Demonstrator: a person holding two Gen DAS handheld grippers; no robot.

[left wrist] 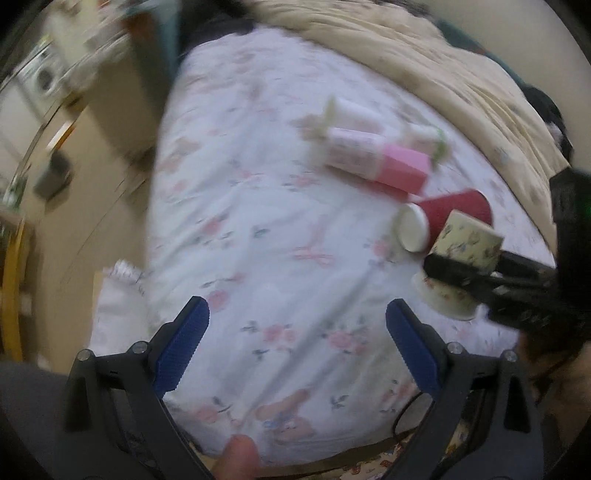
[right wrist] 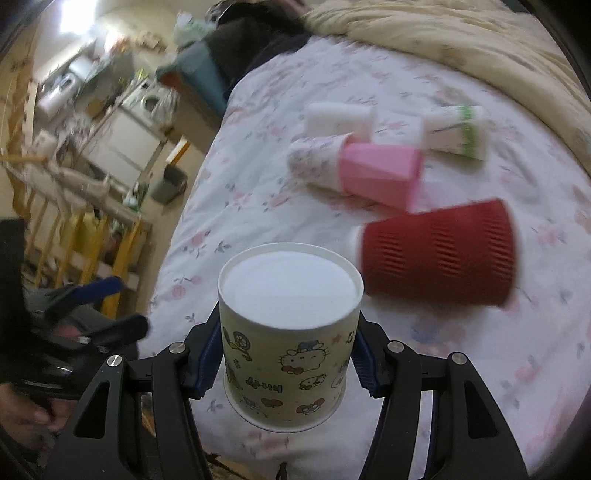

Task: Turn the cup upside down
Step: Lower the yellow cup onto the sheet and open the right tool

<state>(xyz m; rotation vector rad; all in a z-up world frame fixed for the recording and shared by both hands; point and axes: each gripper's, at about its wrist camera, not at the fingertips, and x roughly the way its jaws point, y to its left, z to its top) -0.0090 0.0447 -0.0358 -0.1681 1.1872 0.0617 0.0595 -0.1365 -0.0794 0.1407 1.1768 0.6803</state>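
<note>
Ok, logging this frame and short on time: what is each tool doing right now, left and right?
Left tool: open, holding nothing, over the bed sheet.
Right tool: shut on the yellow cartoon cup, its closed base facing up.

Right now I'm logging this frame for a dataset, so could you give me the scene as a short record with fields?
surface: bed with floral sheet
held item: yellow cartoon cup, base up, rim down
right gripper: shut on the cup's sides
left gripper: open, empty, over the sheet
red ribbed cup: on its side, beside the held cup
pink cup: on its side, farther back
beige blanket: bunched at the far edge
</note>
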